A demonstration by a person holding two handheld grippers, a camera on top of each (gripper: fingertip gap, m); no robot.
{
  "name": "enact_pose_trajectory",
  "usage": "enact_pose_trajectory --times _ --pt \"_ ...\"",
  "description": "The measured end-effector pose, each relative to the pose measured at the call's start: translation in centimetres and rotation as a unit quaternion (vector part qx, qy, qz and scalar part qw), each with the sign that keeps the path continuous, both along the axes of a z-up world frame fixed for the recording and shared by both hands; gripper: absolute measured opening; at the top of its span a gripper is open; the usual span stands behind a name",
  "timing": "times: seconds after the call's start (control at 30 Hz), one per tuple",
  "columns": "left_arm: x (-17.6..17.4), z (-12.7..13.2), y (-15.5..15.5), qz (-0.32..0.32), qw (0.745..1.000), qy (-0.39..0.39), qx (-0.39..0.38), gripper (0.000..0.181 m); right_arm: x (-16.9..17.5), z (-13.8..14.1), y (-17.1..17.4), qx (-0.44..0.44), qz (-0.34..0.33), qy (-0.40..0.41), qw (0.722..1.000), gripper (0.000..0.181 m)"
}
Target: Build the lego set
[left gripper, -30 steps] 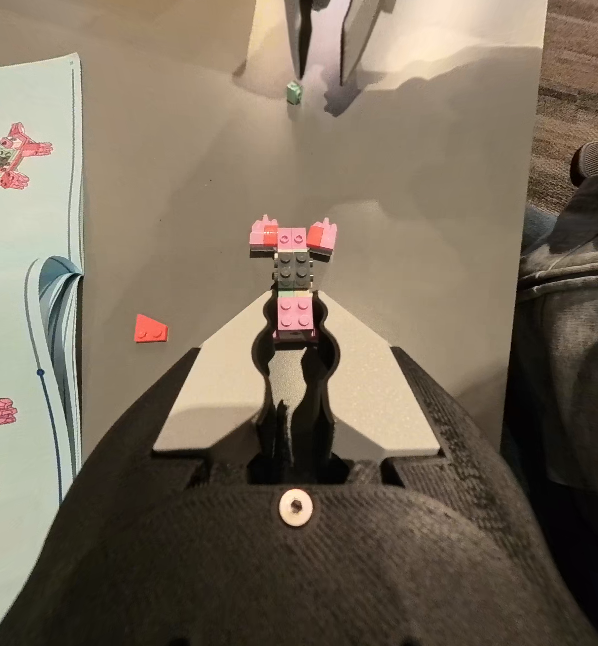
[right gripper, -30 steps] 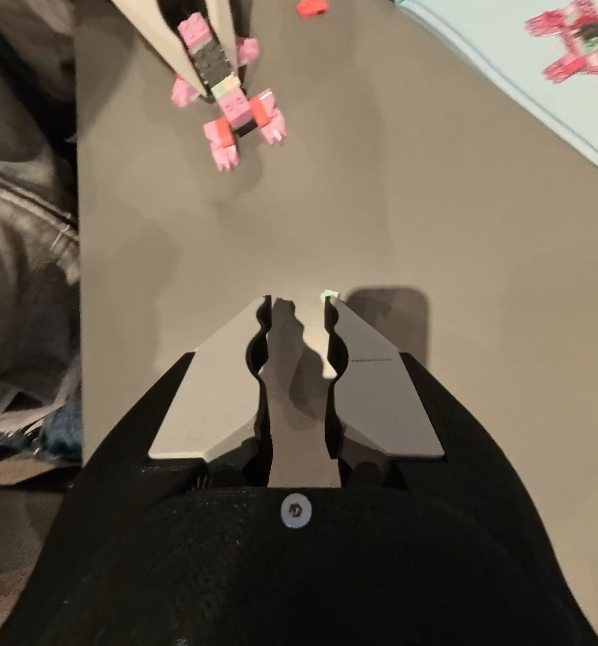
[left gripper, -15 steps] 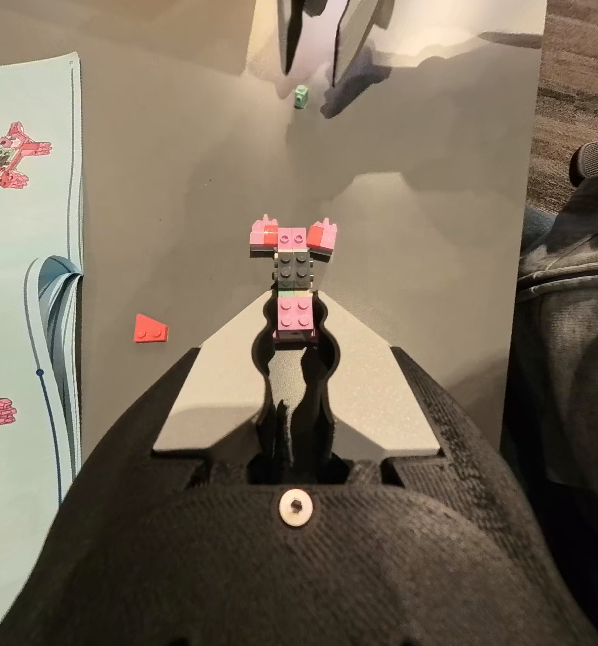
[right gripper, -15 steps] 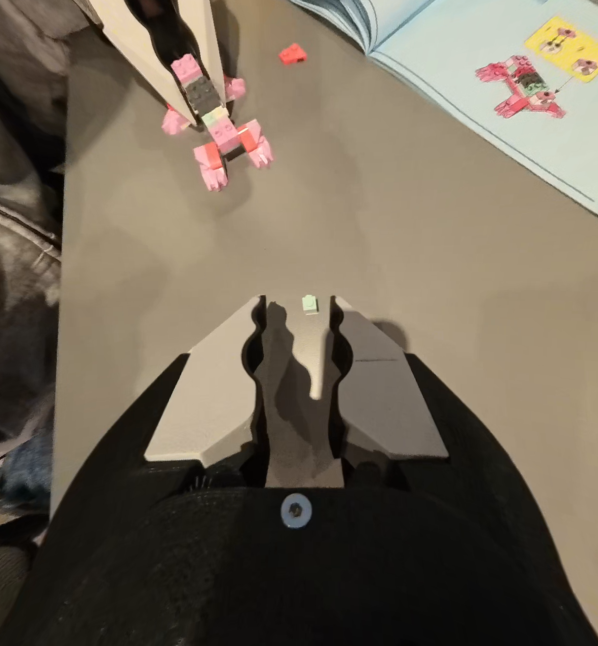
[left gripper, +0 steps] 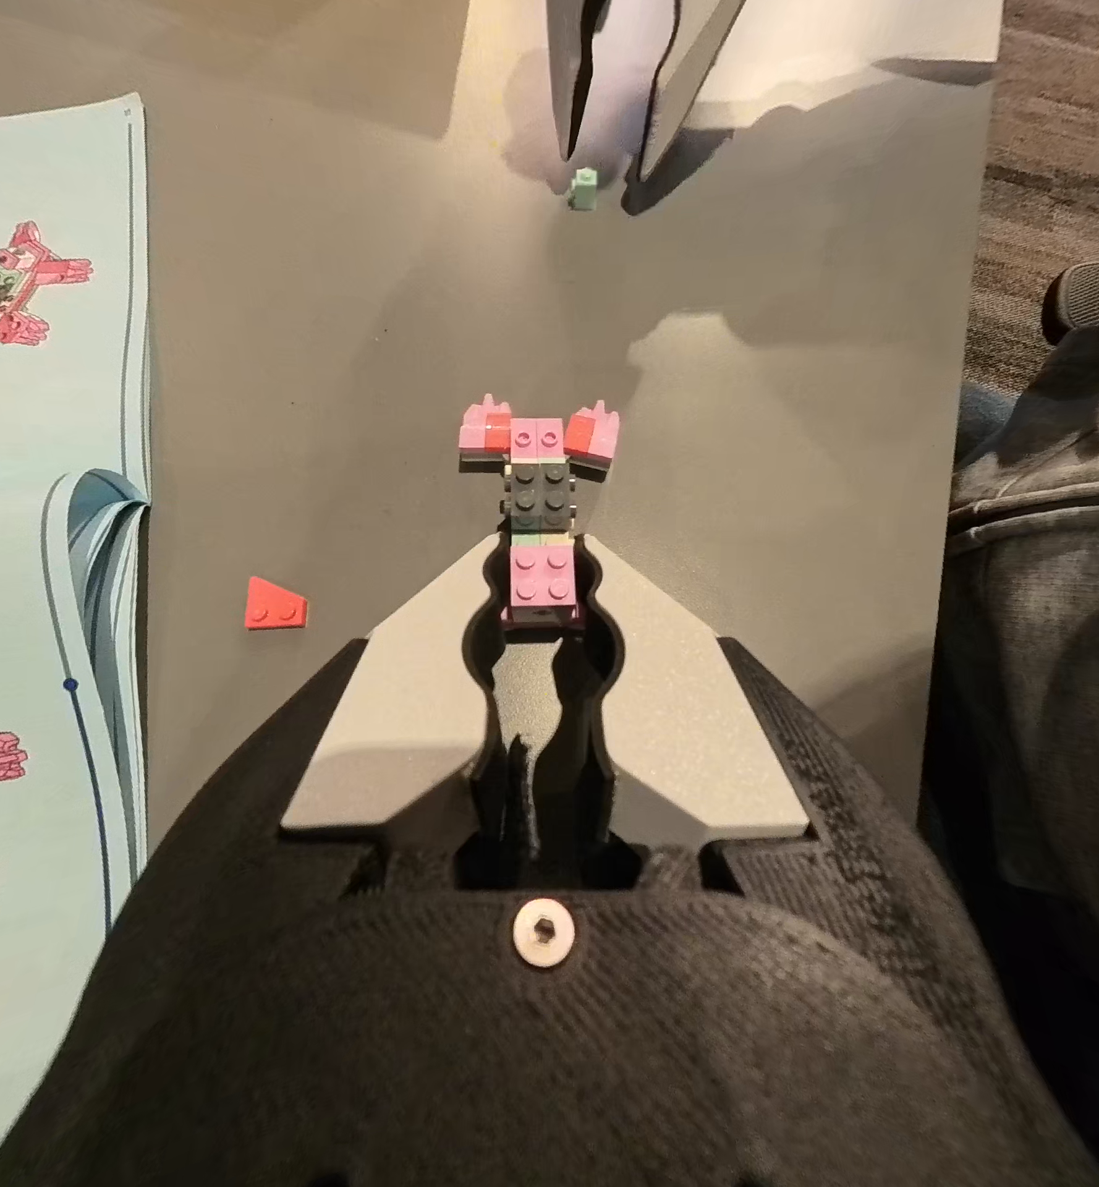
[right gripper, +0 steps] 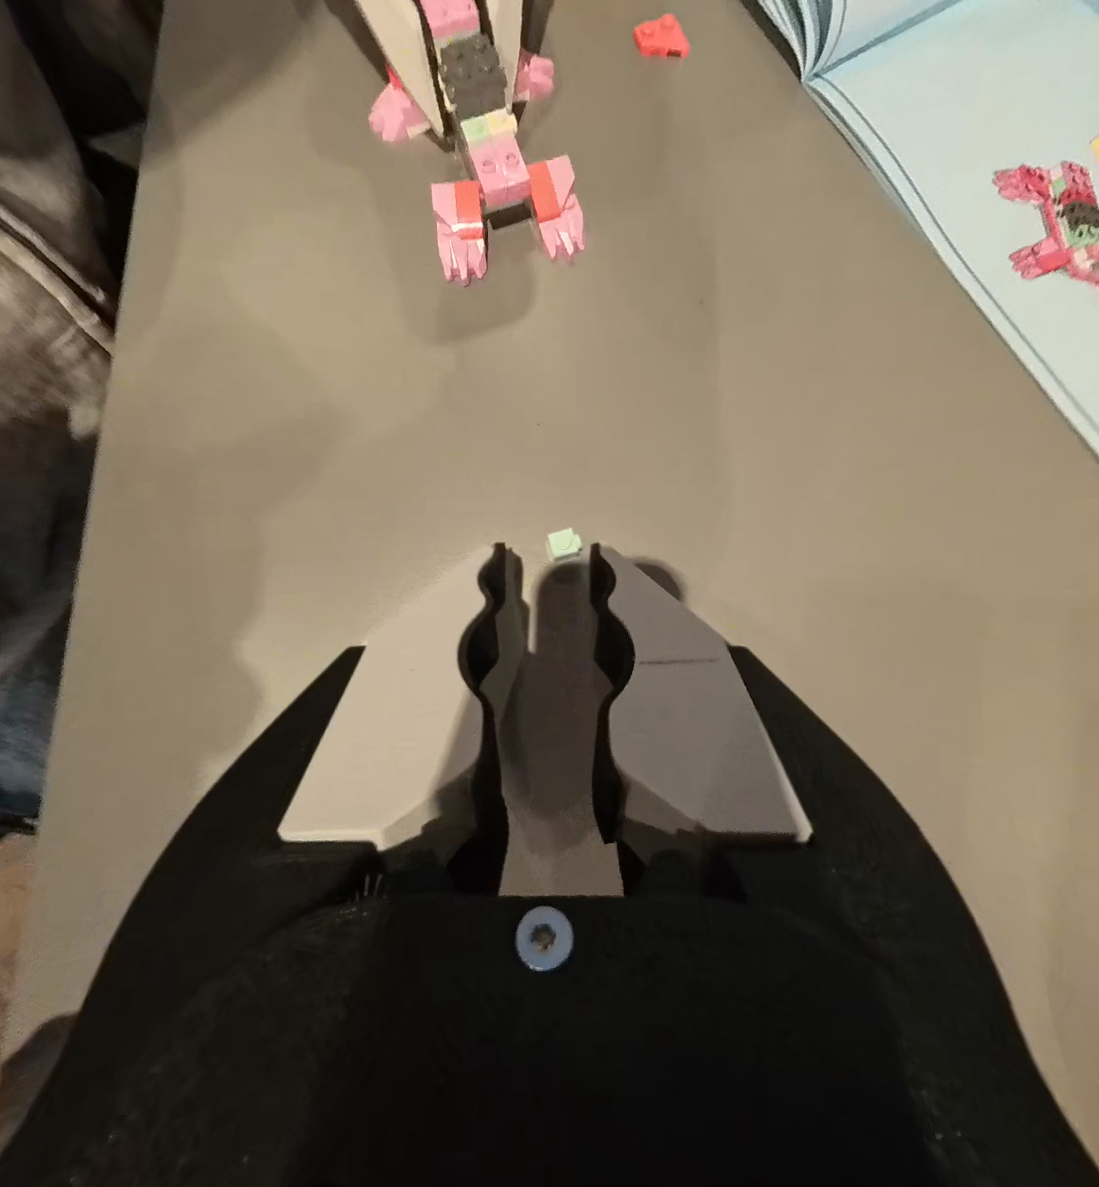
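Since the frame 0.5 s ago, my right gripper (right gripper: 545,552) has come closer to the small mint-green stud piece (right gripper: 563,545), which now lies just ahead of the fingertips and nearer the right-hand finger, while the model in my left gripper (left gripper: 542,543) has kept its place. The pink lego model (left gripper: 539,488) is clamped by its rear pink 2-by-2 block between the 2 fingers of my left gripper, which are closed on it with no slack visible; its dark grey middle section and the 2 pink-and-red clawed limbs project forward past the fingertips. In the right wrist view the same model (right gripper: 502,160) appears at the top, held by the left gripper (right gripper: 470,122), its clawed limbs pointing toward my right gripper and low over the grey table (right gripper: 791,449); whether they touch it I cannot tell. My right gripper is partly open and holds nothing; the mint piece (left gripper: 584,188) rests on the table, apart from both fingers, seen in the left wrist view just below the right gripper (left gripper: 605,157). A loose red wedge plate (left gripper: 275,604) lies on the table to the left of my left gripper. Beyond it, the open pale-blue instruction booklet (left gripper: 39,449) lies flat along the table's edge. A person's grey clothing (left gripper: 1048,642) borders the table on the opposite side.
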State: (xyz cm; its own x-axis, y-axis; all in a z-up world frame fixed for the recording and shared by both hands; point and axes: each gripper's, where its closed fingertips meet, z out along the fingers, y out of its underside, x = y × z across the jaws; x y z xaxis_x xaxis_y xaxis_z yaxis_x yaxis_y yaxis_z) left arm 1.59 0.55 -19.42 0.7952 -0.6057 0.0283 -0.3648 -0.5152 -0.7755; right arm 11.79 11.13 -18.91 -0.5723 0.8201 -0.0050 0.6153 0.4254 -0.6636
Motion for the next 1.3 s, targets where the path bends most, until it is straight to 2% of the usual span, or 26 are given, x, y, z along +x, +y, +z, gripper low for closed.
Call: enact_pose_trajectory --times 0.27,0.37,0.5,0.6,0.87,1.3 --pt "0.0 0.0 0.0 0.0 1.0 -0.002 -0.001 0.019 -0.3 -0.9 0.2 0.021 0.045 -0.04 0.998 0.007" --pt "0.0 0.0 0.0 0.0 1.0 0.0 0.0 0.018 -1.1 -0.4 -0.3 0.013 0.046 -0.04 0.998 0.007" --pt "0.1 0.0 0.0 -0.003 1.0 0.013 0.01 0.018 -4.9 2.7 -4.2 -0.046 0.05 0.017 0.998 0.006" --pt "0.1 0.0 -0.1 -0.004 1.0 0.009 0.007 0.018 -7.2 3.5 -7.1 -0.064 0.075 0.032 0.995 0.007" --pt "0.1 0.0 -0.1 -0.006 1.0 0.006 0.005 0.018 -9.9 1.5 -9.5 -0.056 0.116 -0.011 0.992 0.007" --pt "0.2 0.0 -0.1 -0.01 1.0 0.001 0.001 0.018 -10.1 1.4 -9.7 -0.057 0.141 -0.017 0.988 0.007"
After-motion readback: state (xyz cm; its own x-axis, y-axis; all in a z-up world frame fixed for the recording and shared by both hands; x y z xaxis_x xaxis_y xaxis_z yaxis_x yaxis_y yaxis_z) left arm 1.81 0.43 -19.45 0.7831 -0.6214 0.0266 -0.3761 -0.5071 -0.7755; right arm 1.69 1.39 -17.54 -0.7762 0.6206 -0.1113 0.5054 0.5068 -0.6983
